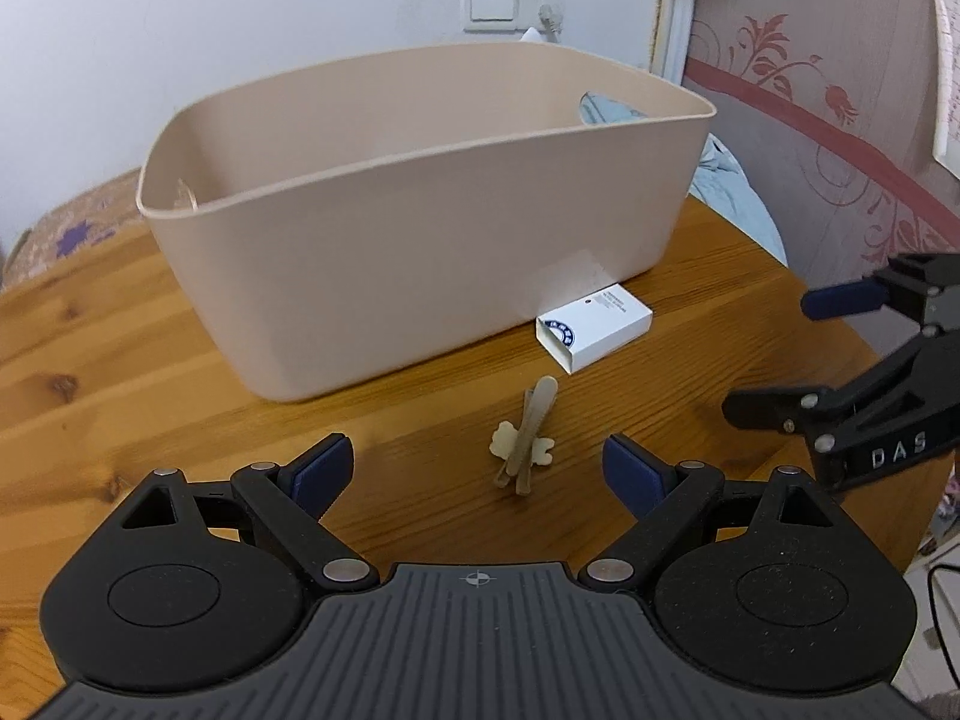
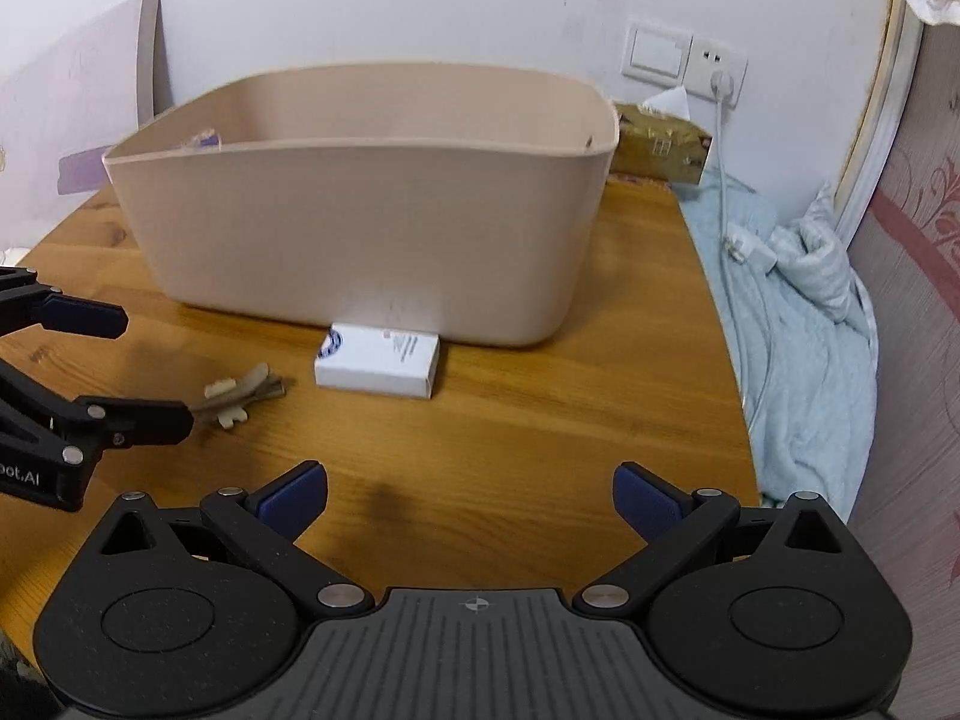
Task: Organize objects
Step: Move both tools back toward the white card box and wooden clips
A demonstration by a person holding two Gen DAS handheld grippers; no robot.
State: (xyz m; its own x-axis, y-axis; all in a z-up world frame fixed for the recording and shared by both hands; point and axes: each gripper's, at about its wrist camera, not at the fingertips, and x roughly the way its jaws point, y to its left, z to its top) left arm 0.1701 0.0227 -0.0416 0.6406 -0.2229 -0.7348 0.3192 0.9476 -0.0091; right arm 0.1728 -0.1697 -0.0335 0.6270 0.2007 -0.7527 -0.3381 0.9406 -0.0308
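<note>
A beige plastic bin (image 1: 420,228) stands on the round wooden table (image 1: 120,348); it also shows in the right wrist view (image 2: 360,222). A white box (image 1: 594,324) lies against the bin's front wall, also in the right wrist view (image 2: 378,369). A tan hair clip (image 1: 523,441) lies on the table in front, seen too in the right wrist view (image 2: 240,397). My left gripper (image 1: 477,471) is open and empty just before the clip. My right gripper (image 2: 471,504) is open and empty, nearer than the box. Something small shows inside the bin's left end (image 2: 201,141).
A light blue blanket (image 2: 798,324) with a white cable lies right of the table. A wall socket (image 2: 717,69) and a brown box (image 2: 660,144) are behind the bin. The table's right edge is close to my right gripper (image 1: 780,354).
</note>
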